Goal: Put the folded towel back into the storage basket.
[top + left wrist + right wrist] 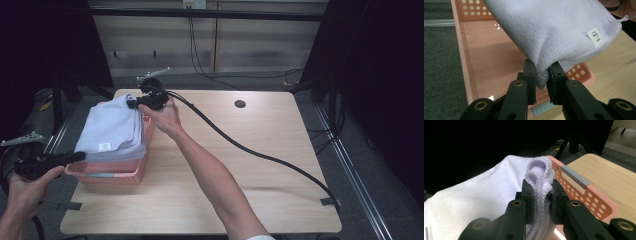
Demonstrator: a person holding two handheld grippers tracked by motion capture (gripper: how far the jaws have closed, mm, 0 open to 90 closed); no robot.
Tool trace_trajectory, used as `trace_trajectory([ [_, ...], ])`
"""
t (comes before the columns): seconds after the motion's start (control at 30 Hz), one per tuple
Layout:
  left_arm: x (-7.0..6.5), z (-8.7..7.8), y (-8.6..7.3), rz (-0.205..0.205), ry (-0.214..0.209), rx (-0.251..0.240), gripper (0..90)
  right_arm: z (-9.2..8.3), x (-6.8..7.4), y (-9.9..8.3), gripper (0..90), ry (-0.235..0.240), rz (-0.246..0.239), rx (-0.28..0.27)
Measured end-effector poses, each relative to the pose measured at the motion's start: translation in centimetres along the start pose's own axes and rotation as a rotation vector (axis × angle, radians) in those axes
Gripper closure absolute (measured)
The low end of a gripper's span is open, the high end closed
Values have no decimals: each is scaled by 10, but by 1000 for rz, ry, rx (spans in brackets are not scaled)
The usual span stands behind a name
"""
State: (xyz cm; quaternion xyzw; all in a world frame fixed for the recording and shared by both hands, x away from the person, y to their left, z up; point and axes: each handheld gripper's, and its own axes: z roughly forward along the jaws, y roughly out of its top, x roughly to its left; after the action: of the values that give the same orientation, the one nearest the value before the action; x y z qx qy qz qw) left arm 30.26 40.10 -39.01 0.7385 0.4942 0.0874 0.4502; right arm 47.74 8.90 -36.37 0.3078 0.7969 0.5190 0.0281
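Folded lilac cloth [114, 129] spread over the top of a pink perforated basket [110, 172], near the left edge of the pale wood worktop [260, 150]. Left tool [75, 157] at the near left corner of the cloth, clamped on it — in the left gripper view [542, 75] a bunched fold pinched between the two black jaws, white label [595, 37] on the cloth higher up, basket floor underneath. Right tool [134, 104] at the far right corner, likewise closed on the cloth — in the right gripper view [541, 192] the stitched hem doubled over and squeezed between the jaws, basket rim [584, 192] just beside. Right hand [162, 117] reaching across the worktop, black cable [250, 150] trailing off to the right edge. Left hand [27, 187] low at the near left corner.
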Motion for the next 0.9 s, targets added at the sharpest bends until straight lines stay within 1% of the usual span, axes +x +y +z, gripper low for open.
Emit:
trace_trajectory([
  [0.1, 2, 3, -3, -12, 3, 3, 789, 6, -3, -5, 775, -4, 9, 11],
  [0.23, 7, 8, -6, -19, 20, 22, 789, 16, -5, -11, 774, -7, 29, 22],
  [0.4, 15, 14, -10, -29, 31, 43, 789, 26, -8, -20, 774, -15, 43, 31],
  [0.5, 22, 15, -9, -50, 46, 44, 789, 30, -8, -23, 773, -12, 66, 24],
  [0.6, 27, 21, -10, -62, 61, 64, 789, 33, -9, -27, 772, -19, 67, 37],
  [0.63, 28, 23, -11, -61, 65, 74, 789, 34, -9, -28, 771, -22, 65, 38],
  [0.67, 29, 26, -12, -66, 75, 72, 789, 36, -9, -30, 771, -20, 68, 43],
  [0.73, 30, 31, -15, -75, 79, 82, 789, 38, -9, -34, 770, -33, 67, 56],
  [0.8, 32, 34, -18, -72, 88, 98, 788, 41, -10, -37, 770, -31, 71, 59],
  [0.9, 36, 37, -22, -98, 90, 99, 788, 45, -10, -43, 768, -33, 72, 73],
])
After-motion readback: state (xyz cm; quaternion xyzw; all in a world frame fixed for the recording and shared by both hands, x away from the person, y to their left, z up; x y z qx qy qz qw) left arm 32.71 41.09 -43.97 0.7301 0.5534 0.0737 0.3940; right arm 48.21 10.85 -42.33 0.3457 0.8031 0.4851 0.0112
